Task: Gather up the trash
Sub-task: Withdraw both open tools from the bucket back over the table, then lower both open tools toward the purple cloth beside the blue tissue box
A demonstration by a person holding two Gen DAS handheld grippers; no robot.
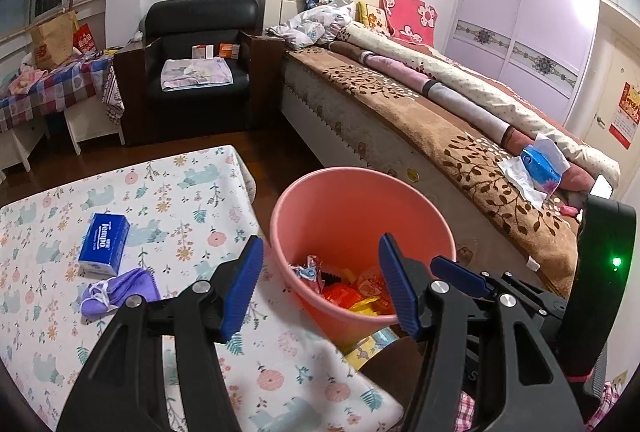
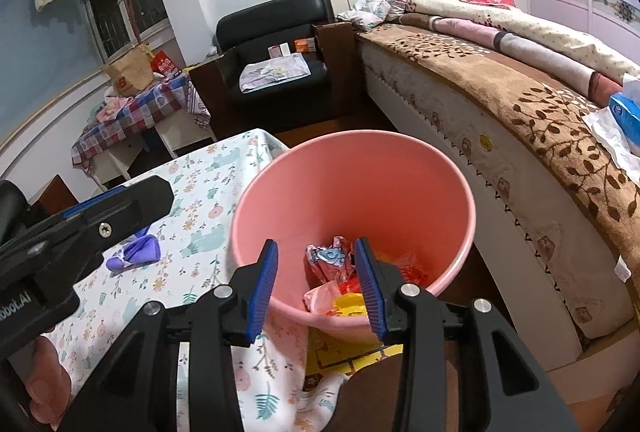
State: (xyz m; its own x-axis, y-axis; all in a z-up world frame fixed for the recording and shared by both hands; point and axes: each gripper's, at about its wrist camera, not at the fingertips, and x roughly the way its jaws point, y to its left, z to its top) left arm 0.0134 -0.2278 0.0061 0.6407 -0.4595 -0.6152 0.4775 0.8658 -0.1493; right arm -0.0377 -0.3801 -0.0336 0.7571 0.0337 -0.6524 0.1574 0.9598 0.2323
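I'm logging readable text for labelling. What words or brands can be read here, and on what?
"Tempo": on the blue tissue pack on the table.
"oboot.AI", cut off at the frame edge: on the left gripper body, right wrist view.
Boxes on the armchair, red bag, wall calendar, wrappers in the pink bin: too blurred.

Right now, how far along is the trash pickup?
Done: wrappers already lie in the pink bin. In hand: nothing; the left tongs and right tongs are both open and empty above the bin. Left: possibly none on the table, which shows only a tissue pack and a purple cloth. The loose tissue on the bed may be next.
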